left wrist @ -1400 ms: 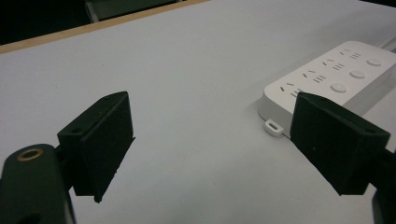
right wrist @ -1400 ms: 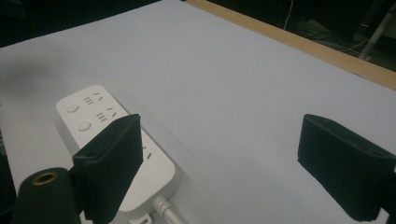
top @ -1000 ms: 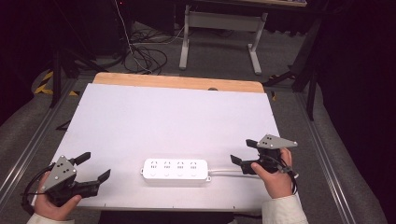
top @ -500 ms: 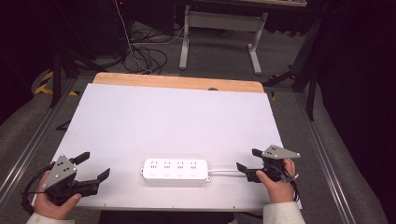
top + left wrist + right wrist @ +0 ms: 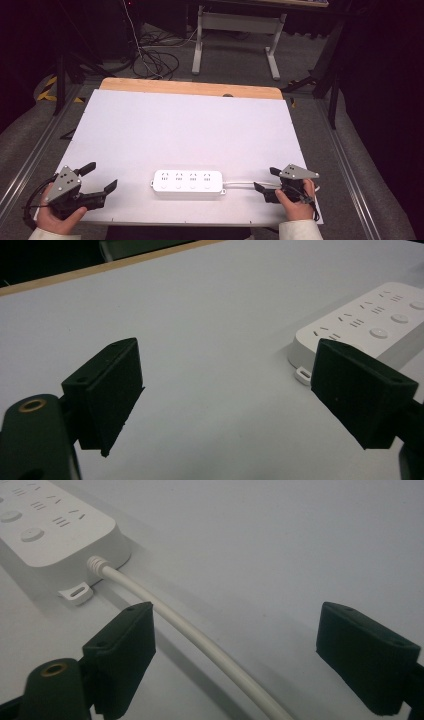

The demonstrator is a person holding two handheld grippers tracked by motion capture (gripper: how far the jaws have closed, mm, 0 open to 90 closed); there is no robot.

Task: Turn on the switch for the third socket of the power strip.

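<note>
A white board [image 5: 190, 130] is laid over the table, and a wooden strip [image 5: 190, 88] is left bare along its far edge. A small dark mark [image 5: 228, 95] is seen on that strip. The board is flanked by a metal rail [image 5: 30, 155] on the left and another rail [image 5: 350, 165] on the right. Beyond the table, black cables [image 5: 155, 57] are coiled on the grey carpet [image 5: 300, 60] beside a pale desk frame [image 5: 235, 30]. Yellow-and-black tape [image 5: 47, 87] is seen at far left.

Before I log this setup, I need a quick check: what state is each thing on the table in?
Power strip: flat on the white table, sockets up, nothing plugged in.
Cord: lying on the table, running between the right tool's jaws, not gripped.
Left tool: open, holding nothing.
Right tool: open.
</note>
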